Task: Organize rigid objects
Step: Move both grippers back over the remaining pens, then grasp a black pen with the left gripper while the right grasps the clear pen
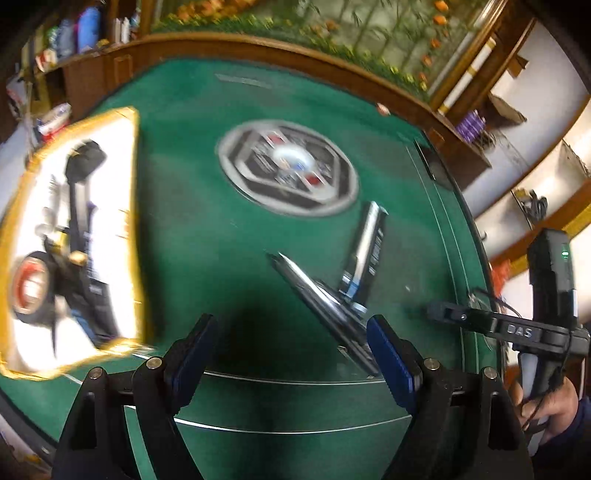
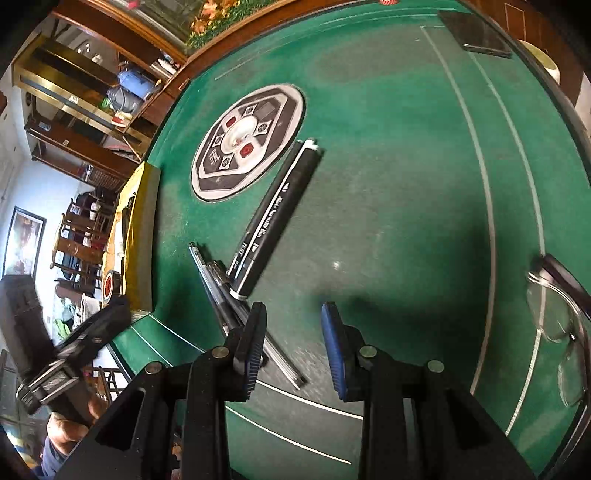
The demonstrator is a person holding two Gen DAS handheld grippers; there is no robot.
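Observation:
A thick black marker (image 2: 275, 218) lies on the green felt table (image 2: 388, 184), also in the left wrist view (image 1: 364, 251). Thin dark pens (image 2: 236, 306) lie beside it, crossing its near end; they also show in the left wrist view (image 1: 321, 306). My right gripper (image 2: 293, 349) is open and empty, its left finger over the pens. My left gripper (image 1: 291, 356) is open and empty, hovering above the felt left of the pens. A yellow-rimmed white tray (image 1: 131, 221) holding black tape and dark tools sits at left.
A round control panel (image 2: 247, 142) is set in the table's middle. Eyeglasses (image 2: 557, 317) lie at the right edge. A dark phone (image 2: 474, 33) lies at the far right. Wooden shelves stand beyond the table.

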